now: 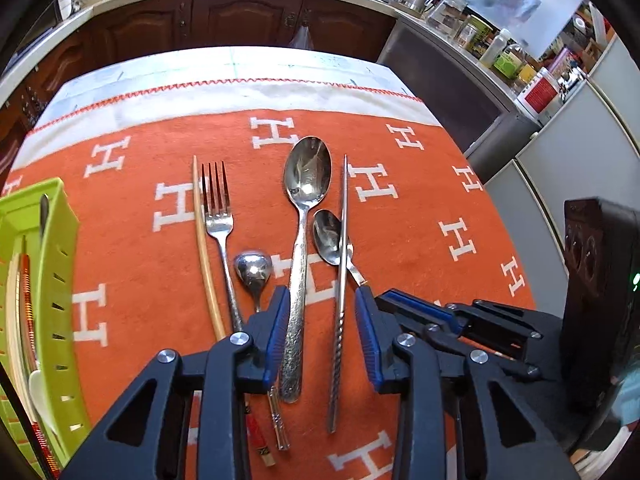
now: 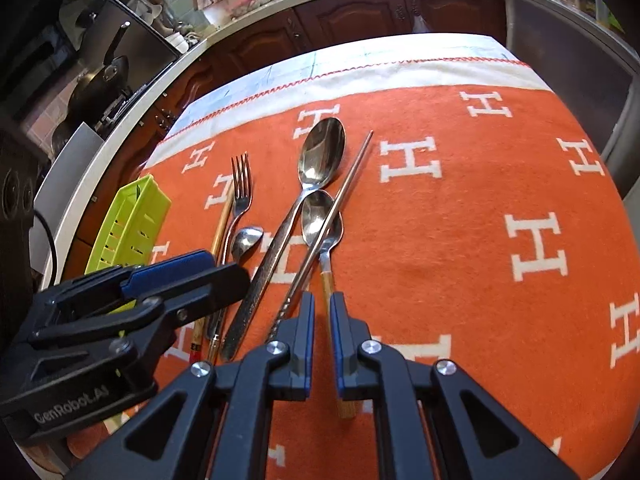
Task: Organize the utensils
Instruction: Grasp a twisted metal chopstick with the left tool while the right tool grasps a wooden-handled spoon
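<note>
Nearest, at the left gripper: stands open, straddling both the handle of the large spoon and the metal chopstick, pads clear of each. Looks aimed at the thick handles, the easiest part to pinch. Probably needs narrowing onto just one of the two before any lift.

Just beside it, at the right gripper: almost closed and, as far as the thin gap shows, pinching the wooden handle of the small spoon. Holds low on the handle, likely because the bowl lies under the metal chopstick. Calls for drawing it out gently rather than lifting straight up.

Further out on the orange cloth, laid roughly parallel with handles toward the grippers: round spoon, fork, wooden chopstick just beside the fork.

Off to the left: green tray, already holding a few pieces, so most likely where the rest belong.

Beyond the table: brown cupboards.
</note>
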A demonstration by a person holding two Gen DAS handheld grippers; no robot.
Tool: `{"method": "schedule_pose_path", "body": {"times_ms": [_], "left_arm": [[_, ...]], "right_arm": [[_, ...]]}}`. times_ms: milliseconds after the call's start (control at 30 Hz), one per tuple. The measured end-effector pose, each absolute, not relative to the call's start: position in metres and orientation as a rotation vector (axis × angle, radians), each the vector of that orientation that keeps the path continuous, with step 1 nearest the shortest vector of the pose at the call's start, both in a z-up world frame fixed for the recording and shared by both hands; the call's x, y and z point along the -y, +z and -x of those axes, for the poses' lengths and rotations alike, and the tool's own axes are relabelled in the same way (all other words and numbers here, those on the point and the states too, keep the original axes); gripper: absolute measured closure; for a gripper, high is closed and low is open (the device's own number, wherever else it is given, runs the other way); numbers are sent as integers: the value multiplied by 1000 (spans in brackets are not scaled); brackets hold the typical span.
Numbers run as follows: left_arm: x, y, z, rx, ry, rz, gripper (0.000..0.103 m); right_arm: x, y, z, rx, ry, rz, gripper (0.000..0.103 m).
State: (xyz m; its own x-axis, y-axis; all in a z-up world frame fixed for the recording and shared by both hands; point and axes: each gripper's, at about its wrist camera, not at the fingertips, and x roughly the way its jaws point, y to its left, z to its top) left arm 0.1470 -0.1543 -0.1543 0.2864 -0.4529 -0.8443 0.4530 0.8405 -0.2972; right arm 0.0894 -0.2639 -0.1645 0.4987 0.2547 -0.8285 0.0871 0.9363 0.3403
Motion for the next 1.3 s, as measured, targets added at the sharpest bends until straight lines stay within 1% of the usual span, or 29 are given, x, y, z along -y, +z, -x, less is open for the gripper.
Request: {"method": "schedule_pose_path", "body": {"times_ms": [133,233,467,633,767,967,1000,1033,1067,1300], "left_arm": [[154,-160,-151,-1143,-601,11,71],[154,-160,-151,-1145,-604,13,72],[174,-166,-152,-1154,-637,-35,72],[192,-179,-153,-1189,-670,-116,83],[200,-185,-153,-1205,-680,-158,83],[220,-185,-150,-1169,-663,-308,84],[222,-185,-149,-1163,-658,-320,85],[223,-185,-148,-1154,-648,-336,93],[224,-185,-148,-1148,-641,-343,98],[197,-176,-139,-1141,-666,-194,99]], "right_arm": [[264,-175,-92,-1059,115,-377,94],[264,-174,-89,-1045,115,-352,95],[274,-175,-76,-1034,100,-406,96],[281,-178,-72,-1019,122,-459,96],[284,-179,-67,-1003,140,-476,96],[281,-179,-64,-994,133,-455,95],[280,-178,-64,-994,129,-451,95],[279,-178,-63,-993,126,-447,95],[277,-178,-63,-992,121,-442,95],[278,-177,-59,-1020,111,-478,96]]}}
